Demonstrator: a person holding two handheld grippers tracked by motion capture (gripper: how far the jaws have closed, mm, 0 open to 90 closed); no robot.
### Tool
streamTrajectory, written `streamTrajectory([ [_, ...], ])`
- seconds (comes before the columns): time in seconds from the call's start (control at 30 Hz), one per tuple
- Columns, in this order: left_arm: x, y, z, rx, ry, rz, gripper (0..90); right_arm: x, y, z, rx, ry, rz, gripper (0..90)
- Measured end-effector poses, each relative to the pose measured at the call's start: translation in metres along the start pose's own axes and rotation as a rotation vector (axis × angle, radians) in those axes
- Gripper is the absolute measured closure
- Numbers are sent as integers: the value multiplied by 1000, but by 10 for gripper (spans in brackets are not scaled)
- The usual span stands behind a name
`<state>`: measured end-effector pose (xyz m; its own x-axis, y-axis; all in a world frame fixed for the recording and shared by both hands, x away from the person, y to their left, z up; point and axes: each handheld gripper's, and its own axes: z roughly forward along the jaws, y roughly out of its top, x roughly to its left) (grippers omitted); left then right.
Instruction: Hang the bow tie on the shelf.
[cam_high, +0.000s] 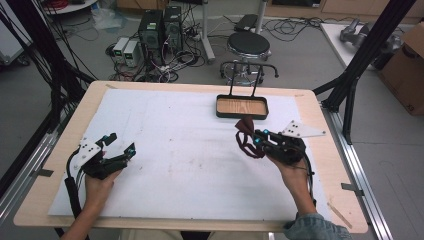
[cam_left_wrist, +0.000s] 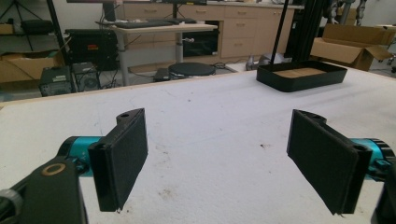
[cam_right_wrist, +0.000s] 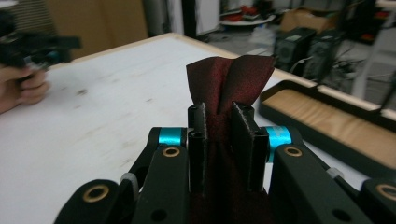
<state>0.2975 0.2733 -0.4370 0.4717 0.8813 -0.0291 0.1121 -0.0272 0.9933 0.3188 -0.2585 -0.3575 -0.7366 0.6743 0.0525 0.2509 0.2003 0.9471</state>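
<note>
A: What lies around the two grippers?

B: One black tray with a wooden floor sits at the far side of the table, on the white sheet. Beyond the table edge stand one round black stool and two dark computer towers among loose cables. The sheet between the grippers is bare apart from a few small stains.

A: And how many cloths?

B: One, a dark red cloth. It hangs just on the near side of the tray, lifted off the sheet.

A: Where is it against the right gripper?

B: The right gripper has its jaws pressed together on the cloth. In the right gripper view the cloth runs up between the two pads, and a folded corner fans out above them, with the tray just beyond to the right.

A: The left one?

B: The left gripper is held low at the left of the table, well apart from the cloth. Its jaws are spread wide with nothing between them; the left gripper view shows its two pads far apart over the sheet.
</note>
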Motion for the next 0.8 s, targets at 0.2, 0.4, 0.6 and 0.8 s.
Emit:
streamTrajectory([
  [0.2, 0, 0, 0, 1, 0, 2, 208, -26, 13, -1, -10, -58, 19, 765],
  [0.4, 0, 0, 0, 0, -1, 3, 208, -52, 27, 1, -15, -110, 18, 765],
  [0.6, -1, 0, 1, -2, -4, 4, 209, -72, 43, 3, -2, -155, -3, 765],
  [0.8, -1, 0, 1, -3, -5, 4, 211, -97, 58, 10, 4, -200, 14, 765],
])
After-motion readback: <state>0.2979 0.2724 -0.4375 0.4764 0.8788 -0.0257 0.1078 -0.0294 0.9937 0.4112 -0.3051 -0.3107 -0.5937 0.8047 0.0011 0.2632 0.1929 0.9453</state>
